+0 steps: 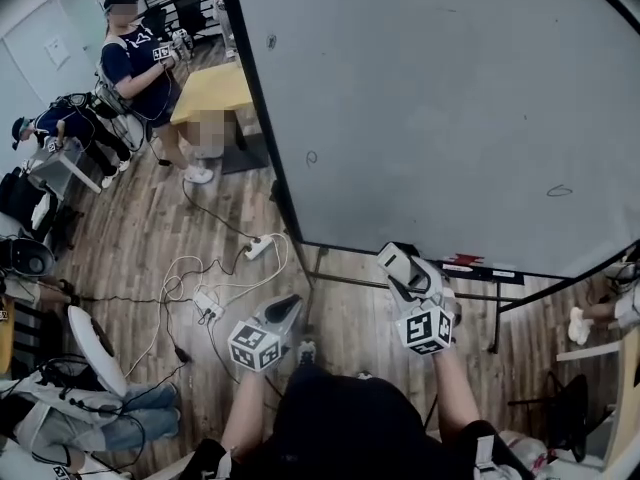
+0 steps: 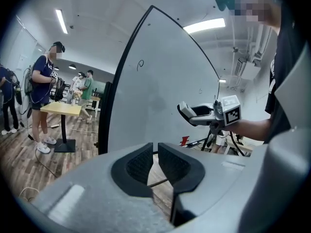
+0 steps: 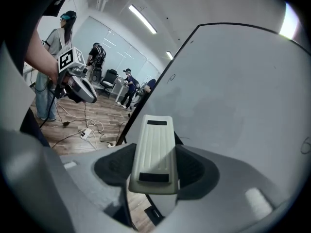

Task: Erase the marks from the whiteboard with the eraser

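The big whiteboard (image 1: pixel 440 108) stands tilted in front of me, with small dark marks: a loop (image 1: pixel 311 157) near its left edge and an oval (image 1: pixel 559 191) at the lower right. My right gripper (image 1: pixel 402 270), below the board's bottom edge, is shut on the white eraser (image 1: pixel 393 259). In the right gripper view the eraser (image 3: pixel 155 149) sits lengthwise between the jaws, pointing at the whiteboard (image 3: pixel 233 96). My left gripper (image 1: pixel 288 306) hangs lower left, shut and empty; its pads (image 2: pixel 138 161) meet in the left gripper view, where the eraser (image 2: pixel 186 111) shows at the right.
A black frame and stand legs (image 1: pixel 330 280) hold the board. Cables and power strips (image 1: pixel 208 306) lie on the wood floor at the left. A yellow table (image 1: pixel 212 90) and people (image 1: pixel 135 63) are beyond the board's left edge. A ledge (image 1: pixel 480 266) runs under the board.
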{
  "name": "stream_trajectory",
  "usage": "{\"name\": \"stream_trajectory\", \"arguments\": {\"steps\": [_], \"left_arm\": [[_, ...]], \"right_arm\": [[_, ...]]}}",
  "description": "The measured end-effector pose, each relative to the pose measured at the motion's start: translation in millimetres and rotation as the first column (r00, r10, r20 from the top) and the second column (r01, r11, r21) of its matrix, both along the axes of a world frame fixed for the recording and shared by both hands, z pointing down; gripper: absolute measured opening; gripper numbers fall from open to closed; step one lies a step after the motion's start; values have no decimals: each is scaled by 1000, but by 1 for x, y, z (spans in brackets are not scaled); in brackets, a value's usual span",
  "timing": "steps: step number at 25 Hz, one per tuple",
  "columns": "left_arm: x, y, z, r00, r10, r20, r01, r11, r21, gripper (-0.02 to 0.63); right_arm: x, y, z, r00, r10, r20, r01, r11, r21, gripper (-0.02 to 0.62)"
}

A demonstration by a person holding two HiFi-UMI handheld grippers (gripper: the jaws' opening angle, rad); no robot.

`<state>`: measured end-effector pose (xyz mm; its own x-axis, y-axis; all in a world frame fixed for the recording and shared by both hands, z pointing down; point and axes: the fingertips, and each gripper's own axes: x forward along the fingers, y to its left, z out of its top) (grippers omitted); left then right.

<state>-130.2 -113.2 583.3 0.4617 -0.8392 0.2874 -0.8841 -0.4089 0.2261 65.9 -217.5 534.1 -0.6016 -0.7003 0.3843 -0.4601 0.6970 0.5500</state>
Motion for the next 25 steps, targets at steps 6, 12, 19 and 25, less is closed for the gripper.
{"name": "stream_trajectory", "arguments": {"steps": [6,12,19,25], "left_arm": [[-47,-39,-14,999,45,4,-45,999,30,41],[-86,-65,-9,998,70,-10,-69,997,26,41],[-117,-95,-8,991,134,-11,-134,991,29,41],[-134,-114,-4,984,178,-14,-178,984,23,41]], "right_arm": [[-46,-39,-45,995,97,-18,-94,987,130,255],[-90,-65,-83,987,156,-30,-146,964,223,255],[-125,-85,-103,979,203,-1,-195,940,281,255],[-150,-96,-106,965,259,-40,-231,912,339,253]]}}
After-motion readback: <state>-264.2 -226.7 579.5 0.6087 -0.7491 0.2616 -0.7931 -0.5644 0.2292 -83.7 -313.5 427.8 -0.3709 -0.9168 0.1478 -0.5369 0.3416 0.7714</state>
